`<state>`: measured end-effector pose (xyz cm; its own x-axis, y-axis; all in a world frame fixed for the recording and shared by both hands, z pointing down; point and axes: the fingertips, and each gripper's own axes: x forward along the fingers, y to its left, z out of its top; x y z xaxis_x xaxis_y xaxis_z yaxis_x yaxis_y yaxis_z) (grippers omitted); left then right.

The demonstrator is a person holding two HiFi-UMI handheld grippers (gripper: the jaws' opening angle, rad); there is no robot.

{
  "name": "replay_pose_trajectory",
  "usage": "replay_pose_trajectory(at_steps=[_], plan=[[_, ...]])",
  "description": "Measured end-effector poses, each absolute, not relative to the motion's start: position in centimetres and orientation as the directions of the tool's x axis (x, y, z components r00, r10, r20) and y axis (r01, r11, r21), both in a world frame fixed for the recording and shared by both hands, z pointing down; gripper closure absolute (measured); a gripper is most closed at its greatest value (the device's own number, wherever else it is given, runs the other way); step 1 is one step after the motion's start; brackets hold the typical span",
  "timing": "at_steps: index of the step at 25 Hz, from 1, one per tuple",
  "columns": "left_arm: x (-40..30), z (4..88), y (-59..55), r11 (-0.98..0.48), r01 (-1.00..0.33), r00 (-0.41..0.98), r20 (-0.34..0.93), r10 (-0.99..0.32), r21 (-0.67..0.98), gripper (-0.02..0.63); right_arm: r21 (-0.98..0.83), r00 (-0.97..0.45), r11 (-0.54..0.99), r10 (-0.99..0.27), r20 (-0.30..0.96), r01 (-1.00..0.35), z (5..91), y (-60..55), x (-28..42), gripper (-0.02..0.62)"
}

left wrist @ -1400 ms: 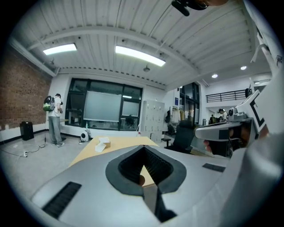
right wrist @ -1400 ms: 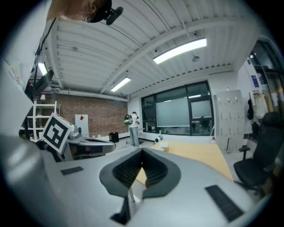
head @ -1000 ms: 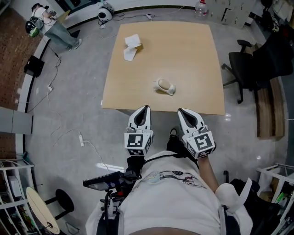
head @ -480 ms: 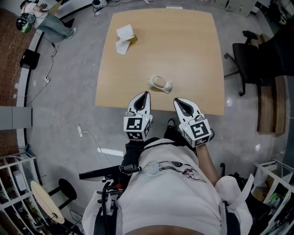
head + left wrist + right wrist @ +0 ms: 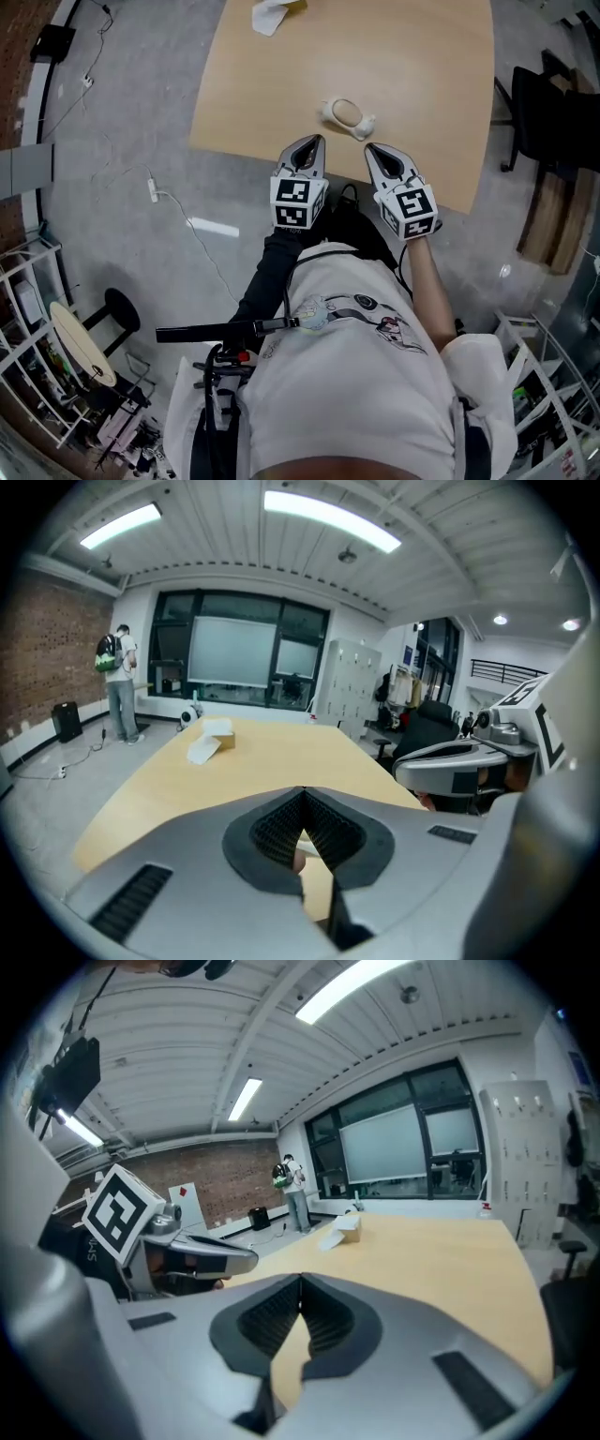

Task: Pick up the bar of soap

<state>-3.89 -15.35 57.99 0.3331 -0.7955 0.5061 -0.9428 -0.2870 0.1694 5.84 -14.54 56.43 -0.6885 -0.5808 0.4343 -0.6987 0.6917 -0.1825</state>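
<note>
The soap (image 5: 345,112) is a cream oval bar lying in a small white dish (image 5: 367,125) near the front edge of the light wooden table (image 5: 422,75). Both grippers hover side by side over that edge, just short of the dish. My left gripper (image 5: 314,140) is shut with nothing in it, its tips (image 5: 302,791) meeting. My right gripper (image 5: 373,148) is also shut and holds nothing (image 5: 300,1280). In the left gripper view, a cream sliver shows through the gap below the tips. Each gripper view shows the other gripper alongside.
A small box with white paper (image 5: 276,11) lies at the table's far left corner (image 5: 211,741). A black office chair (image 5: 553,112) stands right of the table. A cable and power strip (image 5: 153,190) lie on the floor at left. A person (image 5: 120,682) stands far back.
The head view has swung forward and down, so the table and soap now sit higher in the frame. Both grippers have come up to the table's front edge, still shut.
</note>
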Motion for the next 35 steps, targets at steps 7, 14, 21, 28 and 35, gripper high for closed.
replay_pose_trajectory(at_steps=[7, 14, 21, 28, 35], plan=[[-5.4, 66.8, -15.5, -0.246, -0.944, 0.331, 0.674, -0.661, 0.221, 0.606, -0.17, -0.657, 0.735, -0.446, 0.608, -0.656, 65.2, -16.8, 3.5, 0.591], [-6.9, 72.8, -13.9, -0.186, -0.953, 0.302, 0.814, -0.496, 0.241, 0.606, -0.121, -0.627, 0.809, -0.341, 0.701, -0.575, 70.4, -19.2, 2.1, 0.589], [-7.6, 74.9, -13.0, -0.149, -0.947, 0.32, 0.861, -0.395, 0.283, 0.606, -0.039, -0.562, 0.876, -0.273, 0.781, -0.48, 73.4, -21.4, 1.5, 0.474], [-9.8, 76.0, -12.3, -0.124, -0.95, 0.311, 0.882, -0.354, 0.286, 0.606, 0.002, -0.491, 0.934, -0.189, 0.85, -0.357, 76.0, -22.3, 0.4, 0.343], [-10.4, 76.2, -12.2, -0.094, -0.949, 0.315, 0.881, -0.352, 0.301, 0.606, 0.0, -0.402, 0.96, -0.116, 0.908, -0.279, 78.7, -23.1, 0.8, 0.33]])
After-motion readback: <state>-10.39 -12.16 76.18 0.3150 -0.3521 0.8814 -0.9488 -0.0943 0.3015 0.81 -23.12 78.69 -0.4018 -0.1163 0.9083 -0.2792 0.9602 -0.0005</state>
